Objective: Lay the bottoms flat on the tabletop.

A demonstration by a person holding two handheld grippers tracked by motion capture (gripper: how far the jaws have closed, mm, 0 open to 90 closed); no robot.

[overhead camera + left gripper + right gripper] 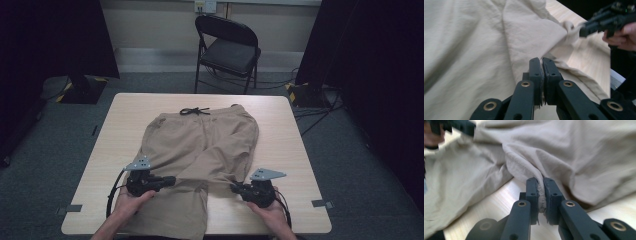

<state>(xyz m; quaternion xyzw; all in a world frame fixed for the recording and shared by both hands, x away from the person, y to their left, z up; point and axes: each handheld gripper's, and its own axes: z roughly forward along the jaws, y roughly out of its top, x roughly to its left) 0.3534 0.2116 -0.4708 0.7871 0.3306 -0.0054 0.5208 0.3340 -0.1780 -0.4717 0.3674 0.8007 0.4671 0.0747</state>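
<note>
- Left gripper (170,181) pinches the tan trousers (200,145) at the near leg, jaws closed on cloth, bare table (100,165) to its left.
- Trousers lie flat mid-table, waistband at the far edge.
- Right gripper (234,188), jaws clamped on the folded leg's hem; open tabletop on the right.
- A folding chair (227,47) stands beyond the table.

1. Bare table (280,130) is lying open right of the shorts (200,145), and a narrower strip left.
2. The shorts are covering the middle and near edge between the grippers.
3. A chair (227,50) is standing beyond the far edge.
</note>
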